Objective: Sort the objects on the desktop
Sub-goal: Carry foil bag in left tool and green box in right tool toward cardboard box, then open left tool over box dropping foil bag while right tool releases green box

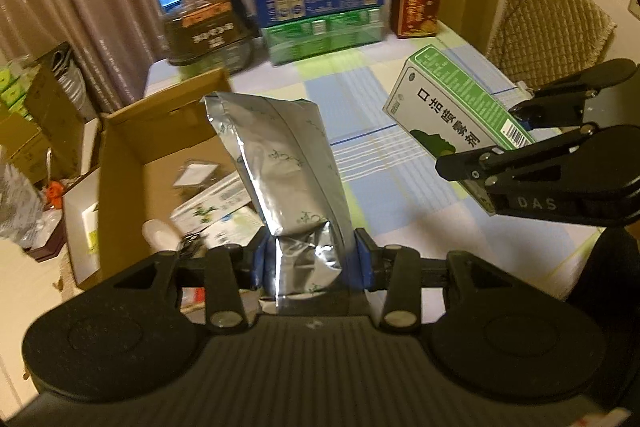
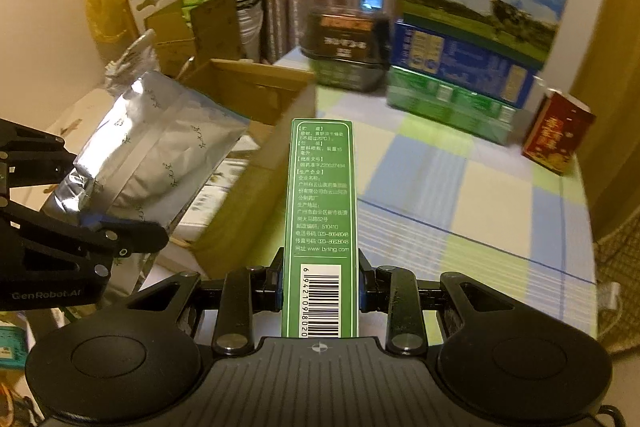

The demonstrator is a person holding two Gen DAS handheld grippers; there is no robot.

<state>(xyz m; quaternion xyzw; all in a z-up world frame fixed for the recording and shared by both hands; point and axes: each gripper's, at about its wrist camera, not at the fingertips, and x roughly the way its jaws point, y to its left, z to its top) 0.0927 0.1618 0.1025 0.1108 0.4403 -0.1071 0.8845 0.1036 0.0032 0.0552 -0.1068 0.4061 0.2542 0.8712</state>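
Note:
My left gripper (image 1: 310,263) is shut on the bottom of a silver foil pouch (image 1: 280,163), which stands up from the jaws over the edge of an open cardboard box (image 1: 132,155). My right gripper (image 2: 319,285) is shut on a narrow green and white medicine box (image 2: 322,195), held lengthwise above the checked tablecloth (image 2: 460,195). In the left wrist view the right gripper (image 1: 492,143) holds that medicine box (image 1: 448,107) at the right. In the right wrist view the left gripper (image 2: 100,227) carries the foil pouch (image 2: 156,155) at the left, above the cardboard box (image 2: 256,107).
The cardboard box holds several small packets and cartons (image 1: 216,203). Stacked milk cartons (image 1: 320,7), a dark container (image 1: 208,31) and a red box (image 1: 416,7) stand at the table's far edge. A chair (image 1: 548,23) is at the right; boxes and bags (image 2: 180,15) crowd the floor at the left.

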